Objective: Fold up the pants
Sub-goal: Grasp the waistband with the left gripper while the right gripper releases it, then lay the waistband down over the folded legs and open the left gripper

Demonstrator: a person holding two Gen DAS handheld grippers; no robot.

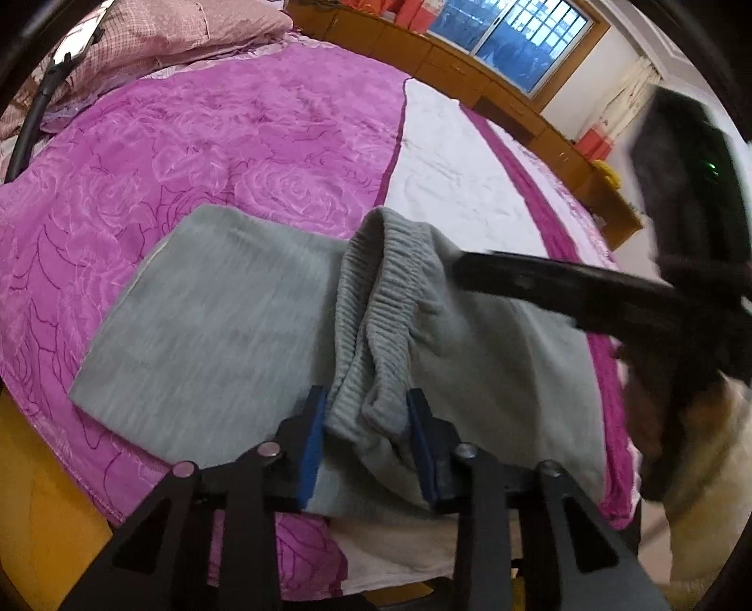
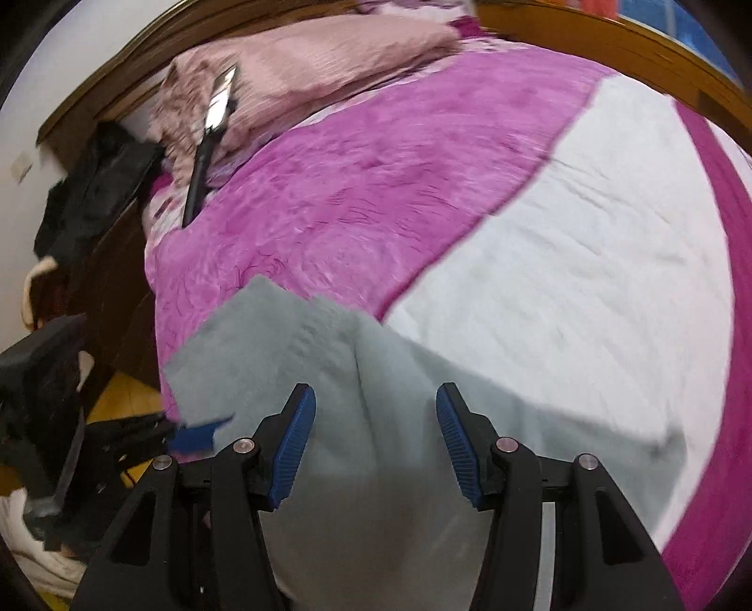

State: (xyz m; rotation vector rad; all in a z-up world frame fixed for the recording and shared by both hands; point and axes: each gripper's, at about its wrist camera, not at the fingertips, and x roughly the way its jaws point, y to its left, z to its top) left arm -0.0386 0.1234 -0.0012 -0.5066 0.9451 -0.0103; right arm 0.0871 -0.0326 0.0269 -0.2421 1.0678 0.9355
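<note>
The left gripper [image 1: 366, 413] comes in low, its blue pads pinching the ribbed waistband of the soft grey knit pants [image 1: 225, 319]. The right gripper [image 2: 375, 442] hovers just above the same pants [image 2: 376, 470], jaws wide apart, nothing in them. The pants lie half folded at the near edge of the magenta rose-patterned bedspread [image 1: 197, 141], with pink pillows [image 1: 188, 33] at its far end and a barred window [image 1: 517, 33] beyond it.

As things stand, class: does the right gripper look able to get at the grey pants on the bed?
Probably yes. The right gripper is open and hovers directly over the grey pants, with nothing visible between its blue pads and the fabric. The left gripper holds the waistband off to the side.
</note>
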